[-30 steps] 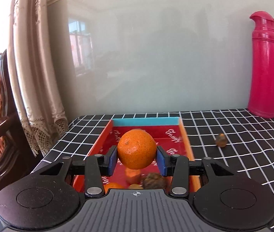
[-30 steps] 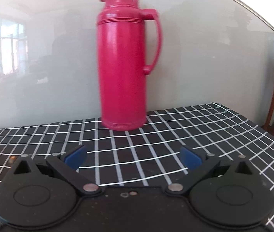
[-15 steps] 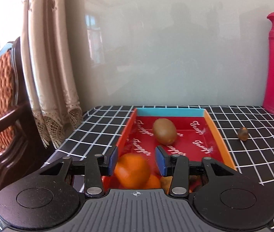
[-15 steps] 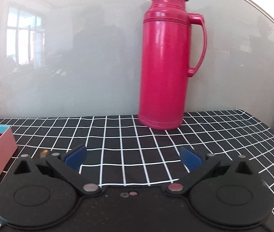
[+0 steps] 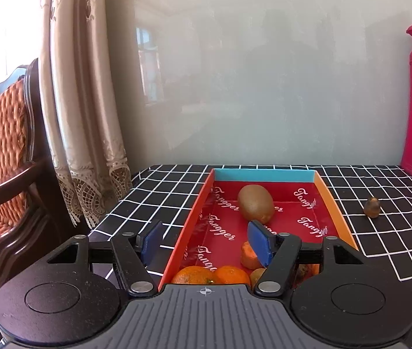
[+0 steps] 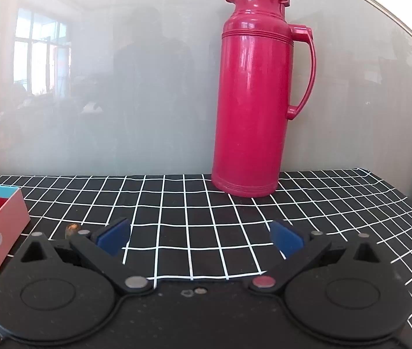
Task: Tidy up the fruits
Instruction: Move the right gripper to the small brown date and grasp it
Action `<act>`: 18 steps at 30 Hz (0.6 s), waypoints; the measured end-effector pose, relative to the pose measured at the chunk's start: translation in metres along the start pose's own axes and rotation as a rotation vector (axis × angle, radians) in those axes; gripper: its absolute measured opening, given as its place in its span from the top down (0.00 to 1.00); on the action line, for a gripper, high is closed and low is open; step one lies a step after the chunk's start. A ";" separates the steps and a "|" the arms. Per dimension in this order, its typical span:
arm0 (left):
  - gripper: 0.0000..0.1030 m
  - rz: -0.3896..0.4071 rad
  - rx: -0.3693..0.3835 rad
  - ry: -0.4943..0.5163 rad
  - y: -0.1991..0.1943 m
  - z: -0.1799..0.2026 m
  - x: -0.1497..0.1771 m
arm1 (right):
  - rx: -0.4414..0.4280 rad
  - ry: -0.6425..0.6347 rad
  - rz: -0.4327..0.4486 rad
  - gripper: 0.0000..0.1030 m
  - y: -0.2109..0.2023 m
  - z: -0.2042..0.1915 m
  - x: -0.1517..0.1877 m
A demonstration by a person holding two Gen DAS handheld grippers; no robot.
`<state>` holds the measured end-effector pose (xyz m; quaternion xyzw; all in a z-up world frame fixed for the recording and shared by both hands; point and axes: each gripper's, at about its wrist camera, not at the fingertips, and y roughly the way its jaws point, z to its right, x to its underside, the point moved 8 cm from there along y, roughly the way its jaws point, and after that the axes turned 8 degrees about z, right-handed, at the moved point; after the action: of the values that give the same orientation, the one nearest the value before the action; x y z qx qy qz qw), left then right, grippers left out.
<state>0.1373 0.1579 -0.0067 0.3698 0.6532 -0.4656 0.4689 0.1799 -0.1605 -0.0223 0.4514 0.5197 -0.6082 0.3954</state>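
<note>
Orange (image 5: 195, 274) sat in box (image 5: 333, 212); my left gripper (image 5: 206, 242) had just been opening, empty. Right gripper (image 6: 201, 237) spread, empty. Judged: lift straight, clear rim.

Checked tablecloth (image 5: 159, 192); red box (image 5: 335, 203), pink flask (image 6: 252, 101), small brown piece (image 5: 372, 207)

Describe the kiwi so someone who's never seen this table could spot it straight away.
Find the shallow red cardboard tray on the black checked tablecloth. The fuzzy brown oval kiwi lies alone at its far, blue-edged end, away from the smooth orange mandarins clustered at the near end.
</note>
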 end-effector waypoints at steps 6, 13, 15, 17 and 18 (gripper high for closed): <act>0.31 0.010 -0.045 -0.006 0.003 -0.009 0.000 | 0.002 0.010 -0.001 0.00 0.001 0.003 0.000; 0.21 0.015 -0.116 -0.024 0.009 -0.036 0.007 | -0.032 -0.008 -0.003 0.00 0.004 -0.011 0.004; 0.20 0.010 -0.137 -0.028 0.011 -0.045 0.010 | -0.052 -0.011 0.009 0.00 0.004 -0.017 0.004; 0.19 0.007 -0.156 -0.038 0.014 -0.054 0.014 | -0.071 -0.019 0.022 0.00 0.004 -0.023 0.004; 0.19 -0.002 -0.161 -0.041 0.016 -0.058 0.016 | -0.085 -0.024 0.024 0.00 0.004 -0.028 0.004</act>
<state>0.1317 0.2190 -0.0184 0.3207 0.6791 -0.4194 0.5099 0.1869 -0.1335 -0.0285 0.4332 0.5348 -0.5862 0.4275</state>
